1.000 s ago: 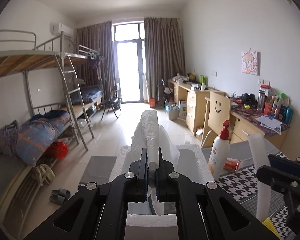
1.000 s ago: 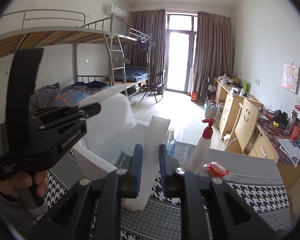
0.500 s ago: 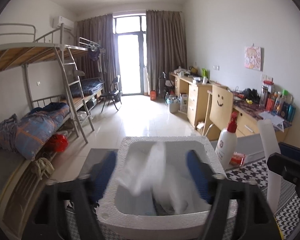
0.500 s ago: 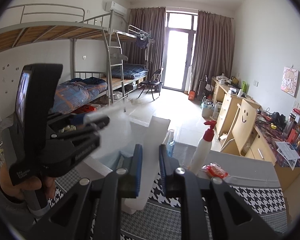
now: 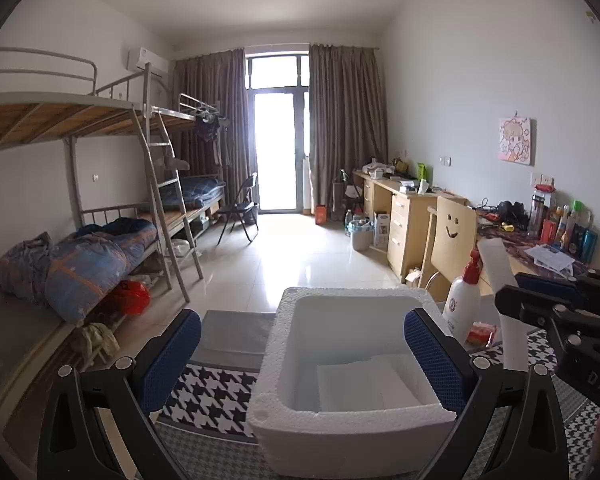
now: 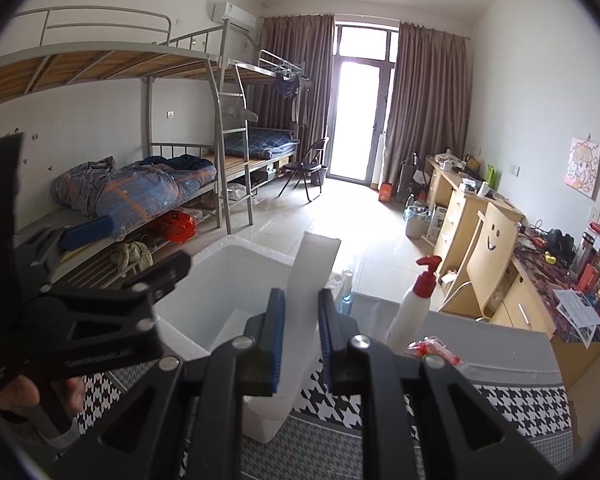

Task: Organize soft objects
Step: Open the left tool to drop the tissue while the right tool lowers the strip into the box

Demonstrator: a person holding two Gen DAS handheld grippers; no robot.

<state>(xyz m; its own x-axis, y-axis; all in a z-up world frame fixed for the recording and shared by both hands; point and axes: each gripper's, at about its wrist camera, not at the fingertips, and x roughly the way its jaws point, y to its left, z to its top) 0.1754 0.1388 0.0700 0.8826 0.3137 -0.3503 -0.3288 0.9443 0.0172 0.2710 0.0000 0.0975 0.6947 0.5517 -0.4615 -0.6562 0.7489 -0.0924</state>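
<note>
My left tool (image 5: 302, 354) is opening, empty, over the box (image 5: 284, 410); my right tool (image 6: 301, 338) clenches a foam strip (image 6: 314, 270). I'd lower it flat onto the sheets (image 5: 364, 384).

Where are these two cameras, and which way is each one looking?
Left wrist view: sits on the left gripper, looking down its opening, empty jaws into the white foam box holding foam sheets; the right gripper shows at the right edge.
Right wrist view: sits on the right gripper, clamped on a white foam strip; the left gripper and the hand holding it show at left.
Both share: box, pump bottle, bunk beds.
</note>
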